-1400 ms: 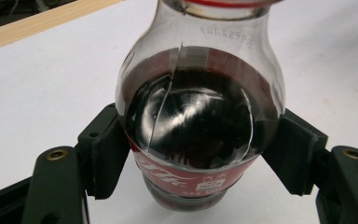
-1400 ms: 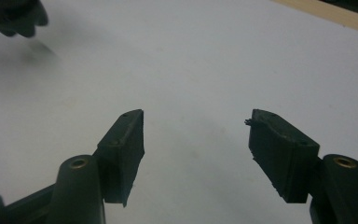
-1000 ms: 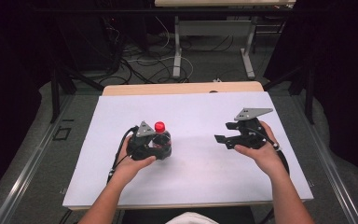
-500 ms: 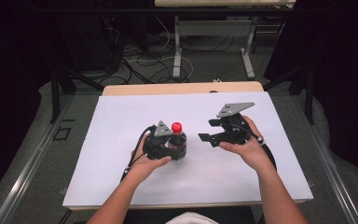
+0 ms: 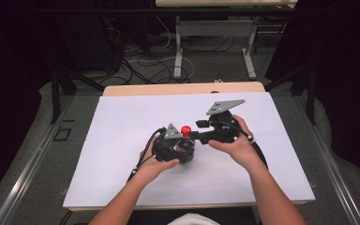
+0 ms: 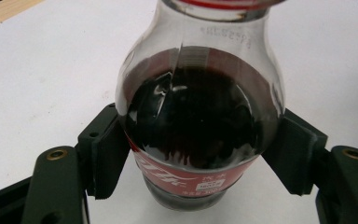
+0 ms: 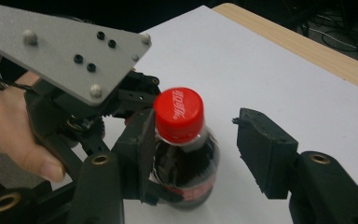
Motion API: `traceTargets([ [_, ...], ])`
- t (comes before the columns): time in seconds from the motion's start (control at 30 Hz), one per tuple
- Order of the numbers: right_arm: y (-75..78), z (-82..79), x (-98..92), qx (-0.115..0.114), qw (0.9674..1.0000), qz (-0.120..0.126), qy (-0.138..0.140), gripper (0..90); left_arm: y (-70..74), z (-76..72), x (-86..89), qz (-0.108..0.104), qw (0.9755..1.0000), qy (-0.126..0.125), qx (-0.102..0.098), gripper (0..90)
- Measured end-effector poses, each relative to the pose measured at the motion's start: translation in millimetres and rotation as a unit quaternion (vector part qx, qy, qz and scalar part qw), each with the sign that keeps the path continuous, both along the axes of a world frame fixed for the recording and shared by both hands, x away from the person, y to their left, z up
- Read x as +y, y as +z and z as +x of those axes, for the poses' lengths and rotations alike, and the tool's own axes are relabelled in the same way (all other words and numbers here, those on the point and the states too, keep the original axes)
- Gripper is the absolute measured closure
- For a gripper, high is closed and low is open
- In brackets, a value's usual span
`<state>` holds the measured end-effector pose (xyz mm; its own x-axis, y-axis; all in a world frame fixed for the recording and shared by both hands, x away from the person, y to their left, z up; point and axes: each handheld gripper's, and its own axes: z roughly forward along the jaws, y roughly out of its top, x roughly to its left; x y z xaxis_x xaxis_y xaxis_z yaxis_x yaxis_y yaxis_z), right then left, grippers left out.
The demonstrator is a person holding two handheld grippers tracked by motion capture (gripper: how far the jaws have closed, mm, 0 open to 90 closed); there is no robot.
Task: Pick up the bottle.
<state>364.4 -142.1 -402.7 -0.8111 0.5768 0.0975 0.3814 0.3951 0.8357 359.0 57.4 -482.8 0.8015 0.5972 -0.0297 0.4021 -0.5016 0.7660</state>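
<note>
From the high view, the left gripper (image 5: 183, 146) steadies a small cola bottle (image 5: 185, 143) upright mid-table (image 5: 122, 117) so the right gripper (image 5: 201, 135) can reach its red cap (image 5: 185, 131). In the left gripper view, both pads clamp the bottle's belly (image 6: 200, 126). In the right gripper view, the jaws have just been closing around the cap (image 7: 179, 114); one pad touches it, the other is apart, likely to unscrew it.

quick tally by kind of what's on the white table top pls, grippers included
Cola bottle with red cap: 1
Left gripper, shut on the bottle: 1
Right gripper, jaws either side of the cap, just been closing: 1
Total: 3
</note>
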Motion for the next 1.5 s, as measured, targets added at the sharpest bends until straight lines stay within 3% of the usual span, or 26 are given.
traceTargets([
  [0.2,-2.7,1.6,14.8,0.006,0.9998,-0.016,0.006,49.8,-1.0,-2.7,-0.1,0.003,0.9999,-0.014,0.008,29.6],
  [0.47,-3.8,3.3,30.1,0.018,0.9993,-0.034,0.007,55.9,-4.1,-4.4,-0.5,0.002,0.9999,-0.015,0.001,29.7],
  [0.5,-3.8,3.3,30.1,0.018,0.9993,-0.034,0.007,55.9,-3.1,-5.2,0.1,0.006,0.9997,-0.019,0.011,29.7],
  [0.53,-4.2,4.2,31.2,0.015,0.9991,-0.039,0.008,56.6,-3.8,-5.3,-0.5,0.001,0.9999,-0.016,0.003,29.6],
  [0.73,-3.9,4.1,37.4,0.026,0.998,-0.057,0.001,59.0,-3.0,-6.4,-0.4,0.003,0.9999,-0.017,0.0,29.7],
  [1.1,0.9,3.1,46.9,0.017,0.9958,-0.089,0.008,60.2,-0.9,-6.9,3.1,0.004,0.9998,-0.018,-0.001,29.8],
  [1.37,5.6,8.8,42.6,0.033,0.994,-0.094,0.044,60.6,2.3,-9.7,4.5,0.009,0.9995,-0.031,-0.001,30.0],
  [1.43,6.2,10.2,41.2,0.025,0.9932,-0.095,0.062,60.7,2.6,-9.5,4.2,0.006,0.9995,-0.031,-0.006,30.0],
  [1.5,7.7,13.2,39.1,0.024,0.9897,-0.097,0.102,60.7,2.9,-10.1,4.2,0.002,0.9995,-0.033,-0.003,30.0],
])
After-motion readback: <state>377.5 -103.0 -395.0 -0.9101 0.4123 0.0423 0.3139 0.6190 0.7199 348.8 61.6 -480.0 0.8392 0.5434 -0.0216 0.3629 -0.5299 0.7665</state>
